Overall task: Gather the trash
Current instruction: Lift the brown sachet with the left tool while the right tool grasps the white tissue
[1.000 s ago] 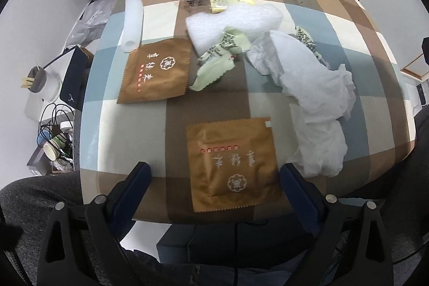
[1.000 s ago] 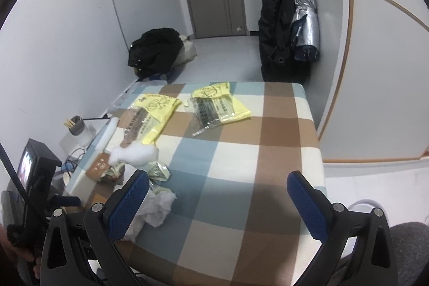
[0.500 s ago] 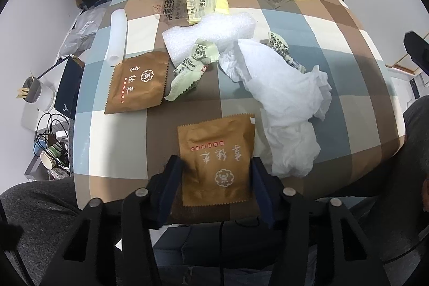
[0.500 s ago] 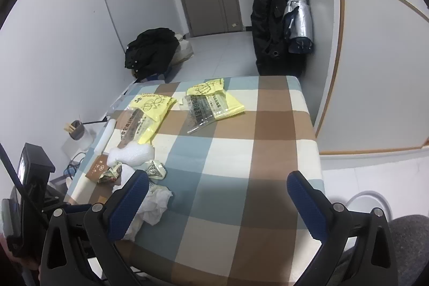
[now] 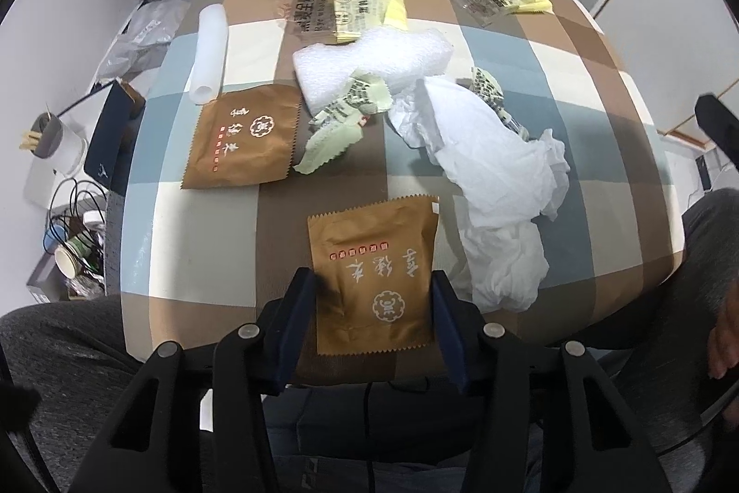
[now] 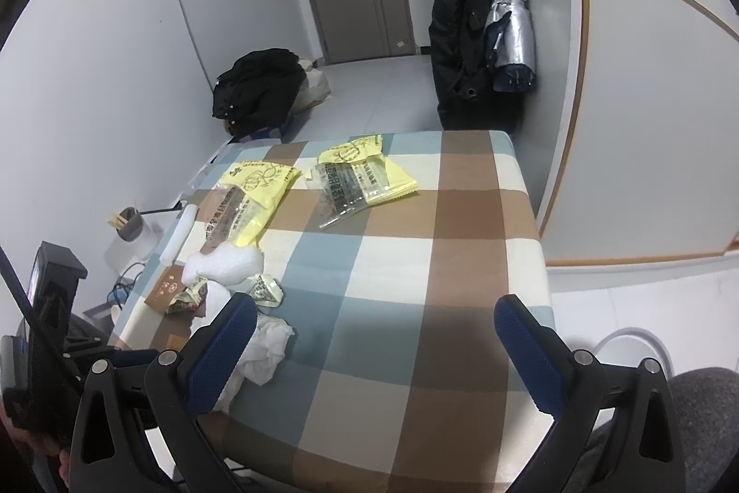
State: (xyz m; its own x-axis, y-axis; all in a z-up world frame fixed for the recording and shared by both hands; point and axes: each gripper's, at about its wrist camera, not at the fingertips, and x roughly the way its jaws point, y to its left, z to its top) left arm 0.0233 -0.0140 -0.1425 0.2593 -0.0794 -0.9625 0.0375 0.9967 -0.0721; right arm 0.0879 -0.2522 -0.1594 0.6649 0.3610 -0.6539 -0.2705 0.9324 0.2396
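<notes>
Left wrist view: I have the near brown packet [image 5: 376,271] at the counter's [image 5: 208,262] front edge, so I can take it from the sides.
Left claw [image 5: 373,308]: closing, fingers flanking the packet's two side edges; pads look just touching, so I judge it a grip forming.
Neighbours: crumpled white tissue [image 5: 499,188] just beside; second brown packet [image 5: 245,139] farther back.
Right claw [image 6: 374,347]: spread wide, empty, above bare checked cloth, apparently waiting.

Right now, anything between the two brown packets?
Left wrist view: only bare checked tablecloth between the near brown packet, which sits inside the closing left gripper, and the far brown packet.
</notes>
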